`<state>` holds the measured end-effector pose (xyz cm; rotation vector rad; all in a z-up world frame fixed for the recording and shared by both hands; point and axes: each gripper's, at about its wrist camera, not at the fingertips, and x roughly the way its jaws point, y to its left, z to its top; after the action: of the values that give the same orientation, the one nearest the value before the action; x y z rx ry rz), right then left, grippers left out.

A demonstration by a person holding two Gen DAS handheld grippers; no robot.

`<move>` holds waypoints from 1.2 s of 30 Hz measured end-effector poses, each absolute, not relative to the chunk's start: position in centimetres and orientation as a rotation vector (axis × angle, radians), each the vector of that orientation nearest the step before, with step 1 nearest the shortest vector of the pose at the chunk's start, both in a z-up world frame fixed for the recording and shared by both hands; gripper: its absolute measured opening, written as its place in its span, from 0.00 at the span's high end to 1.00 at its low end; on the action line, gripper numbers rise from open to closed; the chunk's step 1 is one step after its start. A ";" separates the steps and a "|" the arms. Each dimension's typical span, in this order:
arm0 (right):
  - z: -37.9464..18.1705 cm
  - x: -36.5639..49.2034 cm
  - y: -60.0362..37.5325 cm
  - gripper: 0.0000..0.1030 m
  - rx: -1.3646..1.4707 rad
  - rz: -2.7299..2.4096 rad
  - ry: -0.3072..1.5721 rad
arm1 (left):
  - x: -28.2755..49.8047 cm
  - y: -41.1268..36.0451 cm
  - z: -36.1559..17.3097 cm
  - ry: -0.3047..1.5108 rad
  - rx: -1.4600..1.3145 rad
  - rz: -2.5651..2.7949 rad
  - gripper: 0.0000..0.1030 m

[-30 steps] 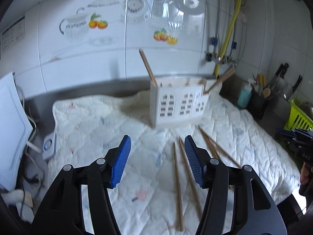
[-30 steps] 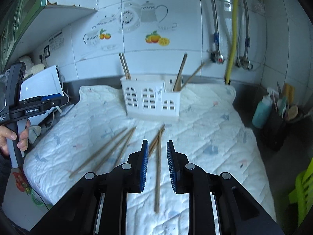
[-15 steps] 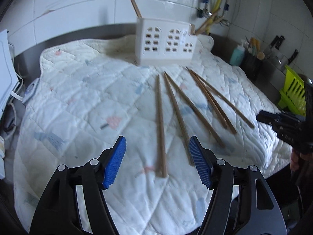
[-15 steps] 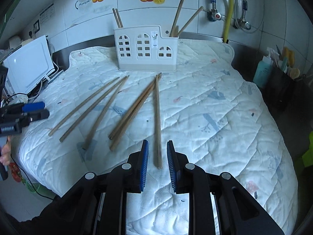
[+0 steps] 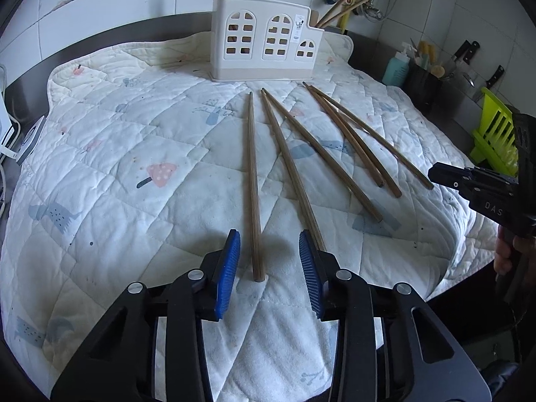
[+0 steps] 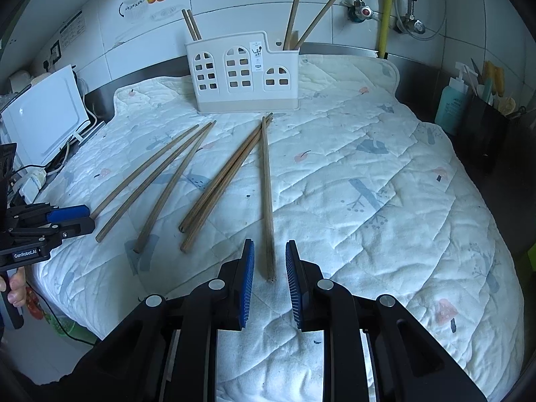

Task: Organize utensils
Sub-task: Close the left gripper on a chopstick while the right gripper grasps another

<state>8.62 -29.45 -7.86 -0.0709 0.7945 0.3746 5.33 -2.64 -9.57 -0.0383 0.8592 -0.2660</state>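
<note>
Chopsticks lie loose on the quilted cloth [image 5: 110, 174] in front of me, six of them fanned out from the white holder [image 5: 266, 45] at the back. From my left wrist view, my left gripper [image 5: 269, 268] is low over the near end of the leftmost chopstick [image 5: 253, 181]; its jaws are closing, with that stick's blunt end lying between the blue pads [image 5: 227, 268] but not yet pinched — cloth shows on both sides of it. The next chopstick [image 5: 289, 167] runs just beside it and passes under the right pad.

From my right wrist view, my right gripper [image 6: 269, 268] straddles the near end of the rightmost chopstick [image 6: 266, 181]. Its jaws stand only narrowly apart, and a thin gap shows on each side of the stick, so I am not gripping it. That stick's far tip meets the tips of a close pair [image 6: 221, 184] near the holder [image 6: 243, 73], and three more sticks [image 6: 160, 181] spread out to the left, toward my other gripper [image 6: 50, 224] at the cloth's edge.

The holder stands upright at the far side of the cloth, touching it, against the tiled wall [image 6: 110, 37]. It already has sticks in it — two leaning in the tall left end [image 6: 191, 25] and two [image 6: 301, 13] in the low right compartment. Off the cloth's right edge sit a teal bottle [image 6: 450, 104] and a dark caddy [image 6: 484, 124].
</note>
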 end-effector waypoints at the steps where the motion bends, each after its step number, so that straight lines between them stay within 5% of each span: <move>1: -7.9 8.6 -29.4 0.81 -0.071 0.376 0.796 | 5.4 -2.6 -9.6 0.860 -0.034 -0.263 0.73; 24: -9.5 9.4 -28.6 0.94 -0.090 0.351 0.808 | 6.5 -2.0 -10.2 0.857 -0.044 -0.226 0.91; 36: -4.0 8.2 -29.4 0.94 -0.077 0.361 0.676 | 6.5 -1.3 -8.9 0.832 -0.078 -0.233 0.95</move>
<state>8.23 -29.37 -3.99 -0.0772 0.6757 0.3612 6.52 -1.33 -8.87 -0.0775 0.8316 -0.2326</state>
